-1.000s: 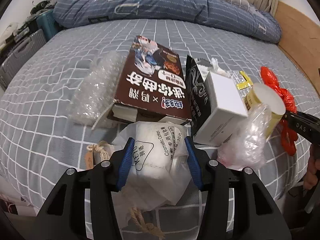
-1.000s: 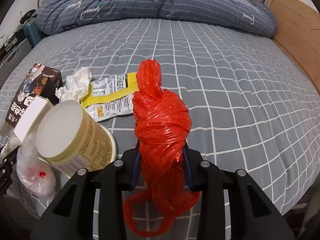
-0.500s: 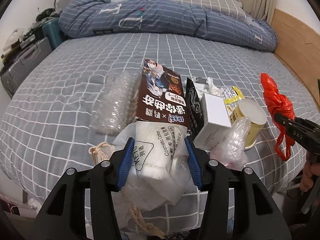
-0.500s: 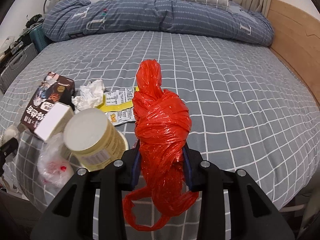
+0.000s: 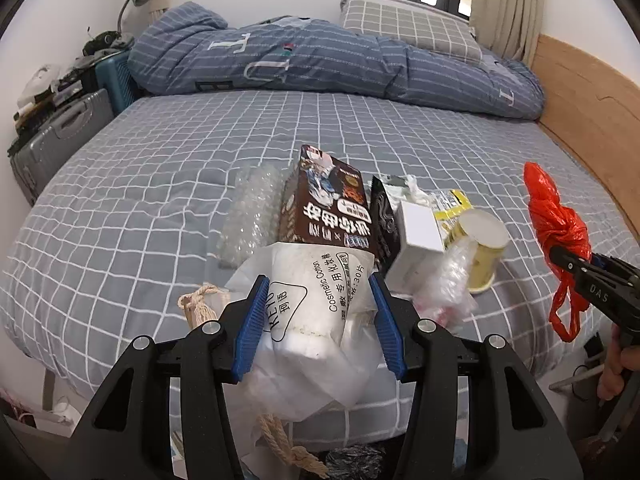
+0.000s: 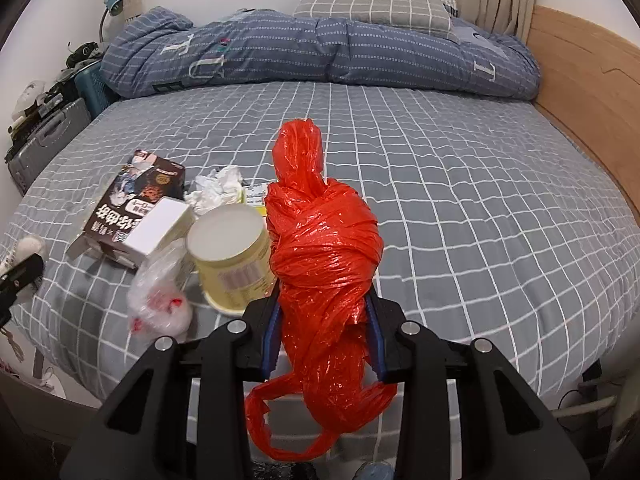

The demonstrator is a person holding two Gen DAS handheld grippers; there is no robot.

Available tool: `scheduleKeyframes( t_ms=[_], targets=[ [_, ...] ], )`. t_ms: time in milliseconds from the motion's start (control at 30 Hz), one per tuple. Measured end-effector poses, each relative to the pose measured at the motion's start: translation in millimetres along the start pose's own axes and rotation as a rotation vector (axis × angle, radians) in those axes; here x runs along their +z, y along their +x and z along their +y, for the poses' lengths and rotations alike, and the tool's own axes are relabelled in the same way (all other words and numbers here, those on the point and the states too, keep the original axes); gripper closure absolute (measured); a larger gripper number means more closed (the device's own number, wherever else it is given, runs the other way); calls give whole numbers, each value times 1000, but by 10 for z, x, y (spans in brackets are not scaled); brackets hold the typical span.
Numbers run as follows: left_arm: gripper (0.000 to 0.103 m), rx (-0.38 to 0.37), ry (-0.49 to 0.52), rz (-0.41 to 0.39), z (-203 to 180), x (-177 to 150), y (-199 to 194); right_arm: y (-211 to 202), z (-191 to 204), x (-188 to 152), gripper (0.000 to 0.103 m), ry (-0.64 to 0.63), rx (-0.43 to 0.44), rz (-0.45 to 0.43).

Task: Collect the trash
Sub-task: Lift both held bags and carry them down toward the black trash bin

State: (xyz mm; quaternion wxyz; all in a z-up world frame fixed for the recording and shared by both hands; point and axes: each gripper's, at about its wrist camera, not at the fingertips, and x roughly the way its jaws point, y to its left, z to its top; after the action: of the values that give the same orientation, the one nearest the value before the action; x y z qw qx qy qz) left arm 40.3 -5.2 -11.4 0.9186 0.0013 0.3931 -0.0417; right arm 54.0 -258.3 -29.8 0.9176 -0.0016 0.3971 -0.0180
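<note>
The left gripper (image 5: pixel 320 312) clamps one white cotton-pad bag (image 5: pixel 316 320); the right gripper (image 6: pixel 322 332) clamps one red plastic bag (image 6: pixel 324 256); on the bed (image 6: pixel 460 208) lie one brown box (image 6: pixel 132 196), one white box (image 6: pixel 158 226), one yellow cup (image 6: pixel 232 256), one crumpled tissue (image 6: pixel 218 192).

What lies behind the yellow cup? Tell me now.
Behind the yellow cup on the bed lie a crumpled white tissue and a yellow snack wrapper. The cup and the red bag cover most of the wrapper.
</note>
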Motion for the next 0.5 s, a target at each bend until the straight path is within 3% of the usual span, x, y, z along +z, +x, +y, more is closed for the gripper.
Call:
scheduleKeyframes(
  t_ms=[500],
  targets=[
    [53,-7,-58,12,76,-454,-374,-552,246,-503,69,-8,19,-28]
  ],
)
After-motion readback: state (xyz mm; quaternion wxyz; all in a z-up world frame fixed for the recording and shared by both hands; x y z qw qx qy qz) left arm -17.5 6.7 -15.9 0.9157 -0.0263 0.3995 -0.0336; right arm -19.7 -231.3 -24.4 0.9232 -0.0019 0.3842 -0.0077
